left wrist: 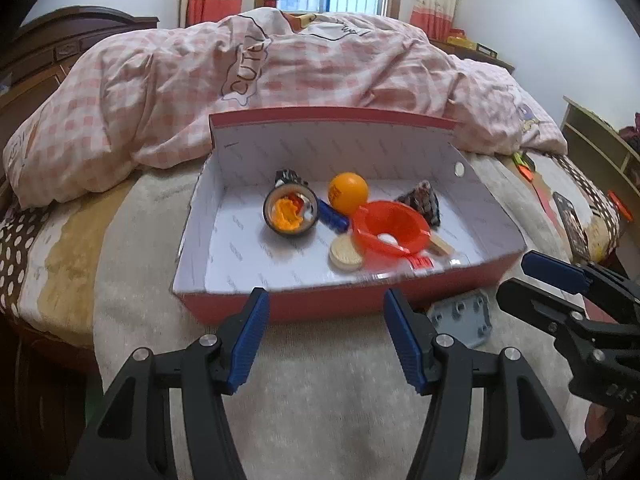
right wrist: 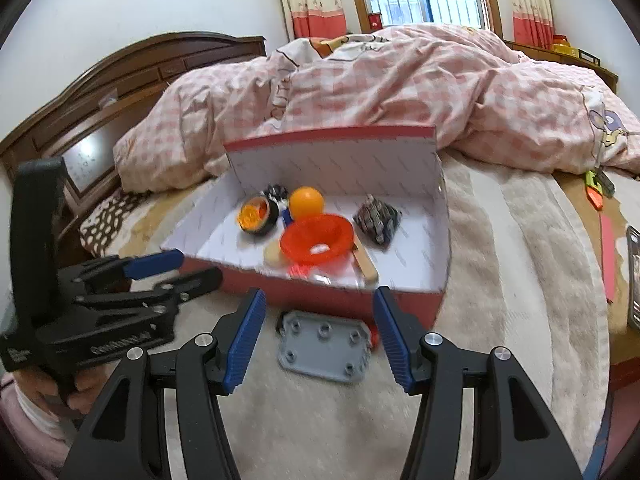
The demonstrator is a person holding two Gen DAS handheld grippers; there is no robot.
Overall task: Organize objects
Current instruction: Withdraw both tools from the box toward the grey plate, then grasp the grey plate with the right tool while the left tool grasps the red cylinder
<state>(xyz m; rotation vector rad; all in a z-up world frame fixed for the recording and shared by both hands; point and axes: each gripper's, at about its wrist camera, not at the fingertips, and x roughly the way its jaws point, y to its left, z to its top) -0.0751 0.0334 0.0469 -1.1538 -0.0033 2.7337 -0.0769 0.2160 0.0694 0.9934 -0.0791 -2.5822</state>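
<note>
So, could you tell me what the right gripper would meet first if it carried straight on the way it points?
Most likely the grey plate lying on the blanket just ahead of the open right gripper, in line with the gap between its fingers. The red box sits right behind it; depth is hard to judge.

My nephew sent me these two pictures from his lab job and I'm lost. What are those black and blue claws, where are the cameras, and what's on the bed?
No robot here: a person holds two hand-held clamps, each with a camera looking along its blue-padded fingers. One picture is from the left gripper, the other from the right gripper. Both stand open and hold nothing. On the blanket-covered bed sits an open red cardboard box containing an orange ball, an orange plastic funnel, a round black cup with orange filling and other small items. A grey plastic plate with studs lies outside, in front of the box.
</note>
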